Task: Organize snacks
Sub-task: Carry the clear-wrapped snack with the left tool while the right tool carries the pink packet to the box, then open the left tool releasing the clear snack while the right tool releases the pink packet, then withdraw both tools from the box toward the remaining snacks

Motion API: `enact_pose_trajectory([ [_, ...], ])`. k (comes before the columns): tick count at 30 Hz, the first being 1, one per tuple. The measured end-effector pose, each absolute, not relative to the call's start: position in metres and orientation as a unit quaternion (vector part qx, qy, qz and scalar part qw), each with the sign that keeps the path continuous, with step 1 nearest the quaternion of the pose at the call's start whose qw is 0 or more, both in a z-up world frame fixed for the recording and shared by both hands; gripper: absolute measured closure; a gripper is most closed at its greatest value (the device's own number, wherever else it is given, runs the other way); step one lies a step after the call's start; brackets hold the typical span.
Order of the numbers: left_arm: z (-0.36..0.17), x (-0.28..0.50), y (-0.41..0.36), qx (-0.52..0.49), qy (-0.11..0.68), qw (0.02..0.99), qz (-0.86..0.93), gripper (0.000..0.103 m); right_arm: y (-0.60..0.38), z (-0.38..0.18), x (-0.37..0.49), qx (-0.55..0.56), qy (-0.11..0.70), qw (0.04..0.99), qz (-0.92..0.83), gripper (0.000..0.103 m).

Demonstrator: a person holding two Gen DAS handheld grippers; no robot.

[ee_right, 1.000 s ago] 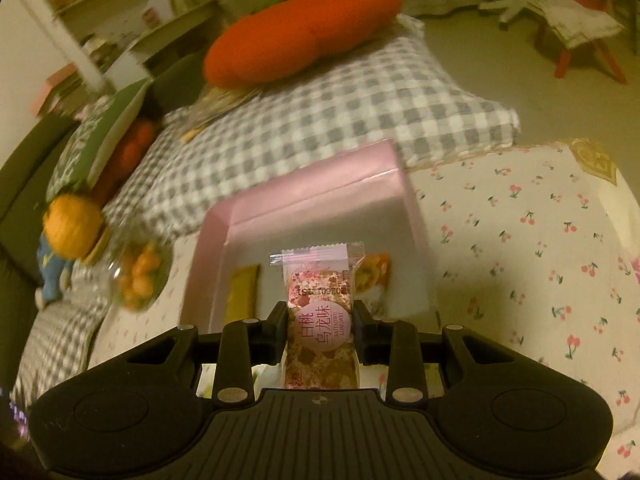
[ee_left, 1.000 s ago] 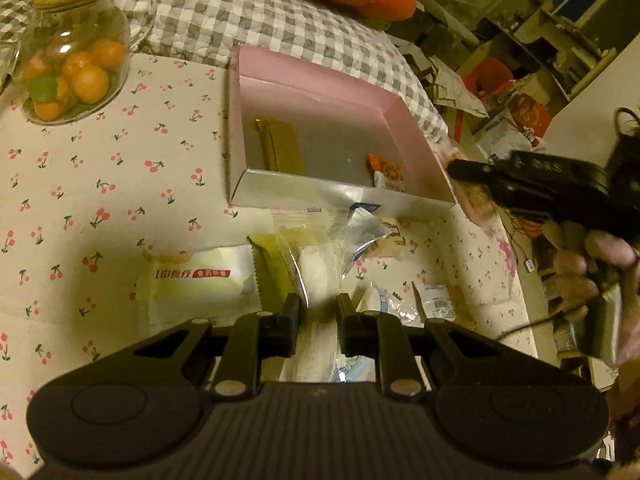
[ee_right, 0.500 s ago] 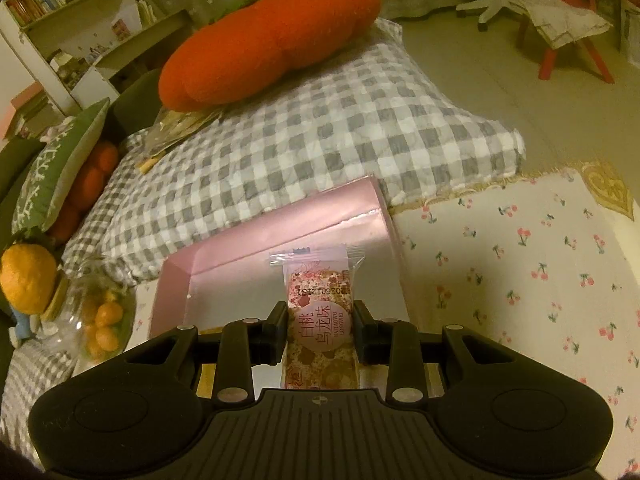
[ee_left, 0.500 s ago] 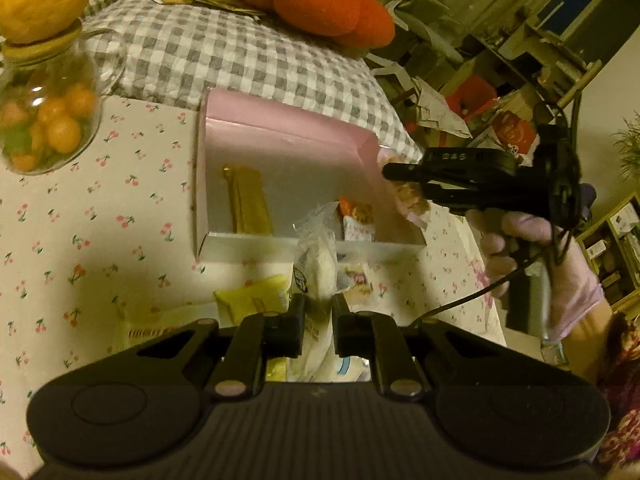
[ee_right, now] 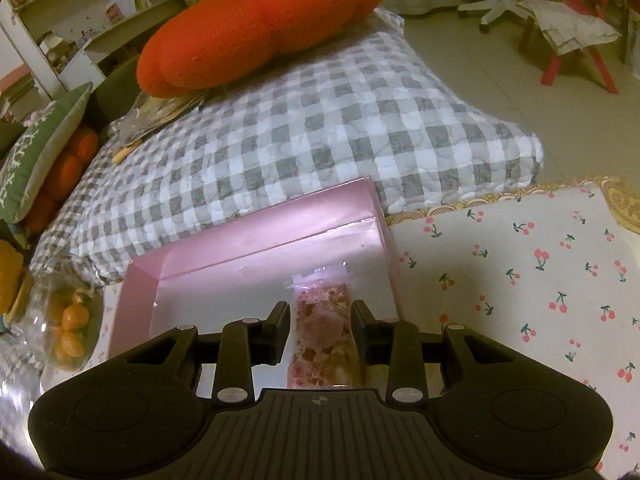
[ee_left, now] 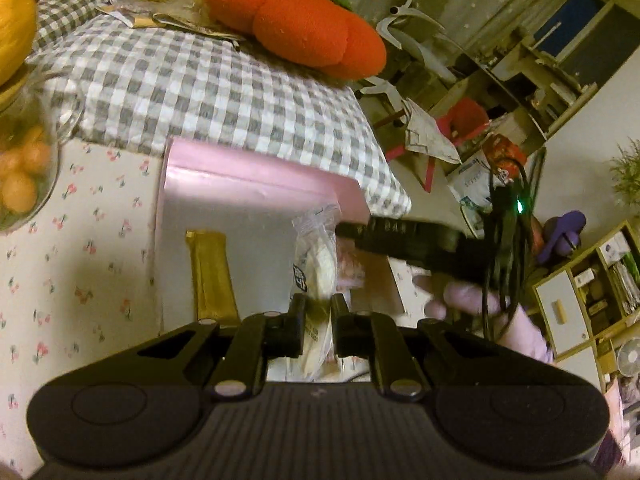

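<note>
Left gripper [ee_left: 315,312]: my two black plastic fingers are pinched on a clear crinkly wrapper; I hold it over the box's near part
Clear packet [ee_left: 316,256]: glossy see-through film around a pale, rounded snack, a small dark label on its side; it stands upright from between my left fingers, its crimped top edge toward the far wall of the box
Right gripper [ee_right: 320,318]: fingers a little apart around the pink bar; the right finger looks to touch it, a sliver of gap shows at the left one; whether it is clamped I cannot tell
Pink snack bar [ee_right: 323,328]: oblong, speckled pink and cream under shiny film, a round pale sticker in the middle; it lies between my right fingers, pointing ahead over the box floor
Pink box [ee_right: 256,236]: shallow, rectangular, satiny pink card walls, pale smooth floor; straight ahead of both grippers
Gold bar [ee_left: 210,276]: long, flat, metallic gold foil; lying on the box floor just left of my left fingers
Glass jar [ee_right: 66,316]: rounded, clear, holding small orange fruit; left of the box
Checked cushion [ee_right: 304,128]: soft quilted grey-and-white squares; beyond the box, an orange plush pillow [ee_right: 256,20] on top
Tablecloth [ee_right: 520,272]: pale cloth printed with cherries; right of my right gripper
</note>
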State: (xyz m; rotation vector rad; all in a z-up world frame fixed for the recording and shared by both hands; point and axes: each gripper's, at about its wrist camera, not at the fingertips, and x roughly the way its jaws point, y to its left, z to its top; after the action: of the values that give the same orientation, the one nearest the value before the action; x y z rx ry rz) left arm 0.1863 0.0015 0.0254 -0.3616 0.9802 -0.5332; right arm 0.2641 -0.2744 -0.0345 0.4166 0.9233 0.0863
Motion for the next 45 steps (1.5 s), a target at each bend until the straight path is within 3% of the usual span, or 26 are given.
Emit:
enact_pose_trajectory([
  [6,0.025,0.223,-0.015,-0.159,0.468,0.838,-0.231,0.092,-0.282,-0.034,0.267,0.225,0.439,0.868,0.048,0.067],
  [11,0.012,0.249,-0.03,-0.146,0.479,0.842,-0.202,0.092,-0.286,-0.03,0.264,0.24,0.432,0.868,0.045,0.051],
  [22,0.004,0.278,-0.039,-0.133,0.48,0.851,-0.166,0.094,-0.294,-0.026,0.251,0.245,0.429,0.868,0.046,0.043],
  [27,0.007,0.273,-0.036,-0.119,0.475,0.859,-0.148,0.069,-0.296,-0.024,0.243,0.247,0.431,0.867,0.049,0.041],
  [33,0.017,0.26,-0.029,-0.105,0.471,0.864,-0.145,0.034,-0.295,-0.013,0.232,0.245,0.426,0.87,0.048,0.024],
  [42,0.04,0.226,-0.019,-0.081,0.461,0.871,-0.149,0.011,-0.287,0.017,0.199,0.21,0.417,0.883,0.058,0.018],
  [45,0.042,0.213,-0.013,-0.082,0.465,0.868,-0.151,0.01,-0.286,0.027,0.185,0.21,0.413,0.884,0.063,0.016],
])
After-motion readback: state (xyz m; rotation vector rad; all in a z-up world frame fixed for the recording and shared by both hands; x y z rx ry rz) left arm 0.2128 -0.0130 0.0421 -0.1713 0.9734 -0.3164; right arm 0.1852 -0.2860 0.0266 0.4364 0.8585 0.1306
